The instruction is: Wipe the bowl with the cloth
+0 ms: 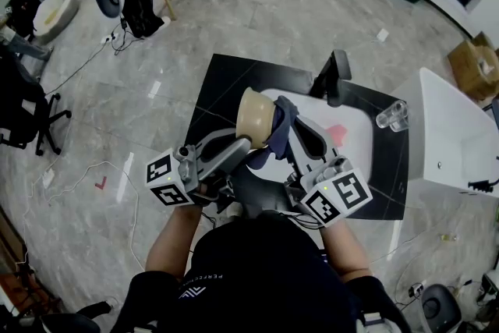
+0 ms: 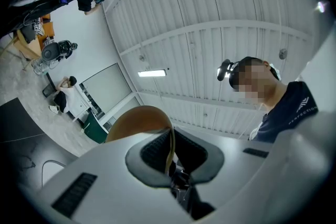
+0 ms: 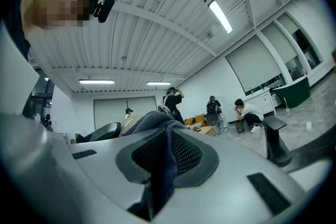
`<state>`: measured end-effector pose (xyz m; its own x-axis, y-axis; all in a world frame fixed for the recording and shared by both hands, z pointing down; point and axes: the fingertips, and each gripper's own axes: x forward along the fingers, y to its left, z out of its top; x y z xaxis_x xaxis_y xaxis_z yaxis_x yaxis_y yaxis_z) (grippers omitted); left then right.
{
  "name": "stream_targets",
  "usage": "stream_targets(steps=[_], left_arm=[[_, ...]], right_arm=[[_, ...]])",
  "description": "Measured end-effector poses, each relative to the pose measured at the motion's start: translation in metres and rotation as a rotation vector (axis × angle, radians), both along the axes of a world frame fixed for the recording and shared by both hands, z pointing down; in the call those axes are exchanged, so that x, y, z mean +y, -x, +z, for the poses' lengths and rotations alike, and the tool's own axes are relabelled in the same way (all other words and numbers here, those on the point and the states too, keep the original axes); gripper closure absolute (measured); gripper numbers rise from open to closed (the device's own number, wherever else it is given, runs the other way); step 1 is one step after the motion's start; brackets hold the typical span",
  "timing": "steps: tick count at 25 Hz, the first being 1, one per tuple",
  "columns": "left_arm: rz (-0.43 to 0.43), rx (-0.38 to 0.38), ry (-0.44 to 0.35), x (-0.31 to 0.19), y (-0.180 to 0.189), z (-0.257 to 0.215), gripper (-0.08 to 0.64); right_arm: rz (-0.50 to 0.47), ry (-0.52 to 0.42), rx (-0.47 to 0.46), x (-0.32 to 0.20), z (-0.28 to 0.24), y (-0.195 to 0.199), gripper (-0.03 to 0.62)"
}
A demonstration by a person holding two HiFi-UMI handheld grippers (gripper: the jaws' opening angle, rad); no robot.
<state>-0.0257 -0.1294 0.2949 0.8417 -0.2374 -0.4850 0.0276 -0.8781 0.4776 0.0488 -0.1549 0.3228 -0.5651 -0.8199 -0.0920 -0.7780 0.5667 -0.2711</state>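
Above the black table (image 1: 226,86), both claws are meeting at chest height over a white tray (image 1: 355,129).

- Left gripper (image 1: 248,143): its jaws are standing nearly together, pinching the thin rim of the tan bowl (image 1: 253,118). In the left gripper view the bowl's edge (image 2: 137,120) is running straight down between the ribbed pads (image 2: 155,152), which are pressing it from both sides. The bowl is hanging in the air, tipped on its side and clear of the table.
- Right gripper (image 1: 287,143): its jaws are clamping a dark blue cloth (image 1: 282,125). In the right gripper view the cloth (image 3: 157,123) is bunching over the top of the pads (image 3: 186,152) and trailing down through the gap between them.
- The cloth is lying against the bowl's right side, the two touching.

Surroundings: a clear glass (image 1: 392,115) is standing near the table's right edge, well apart from the bowl. A black stand (image 1: 337,74) is rising at the far edge of the tray. A pink patch (image 1: 337,135) is showing on the tray beside the right gripper. An office chair (image 1: 27,109) is sitting on the floor far to the left.
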Motion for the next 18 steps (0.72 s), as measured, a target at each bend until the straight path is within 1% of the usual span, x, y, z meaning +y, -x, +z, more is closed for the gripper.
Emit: stream_targets(steps=[6, 11, 18], left_arm=[[-0.03, 0.004, 0.003, -0.005, 0.004, 0.001, 0.538], [-0.06, -0.022, -0.008, -0.008, 0.005, 0.001, 0.538], [-0.105, -0.034, 0.016, -0.015, 0.005, 0.006, 0.538]], right_arm=[[-0.041, 0.019, -0.02, 0.002, 0.002, 0.005, 0.535], [-0.078, 0.032, -0.044, 0.008, 0.002, 0.009, 0.535], [-0.12, 0.033, -0.054, 0.014, 0.001, 0.014, 0.535]])
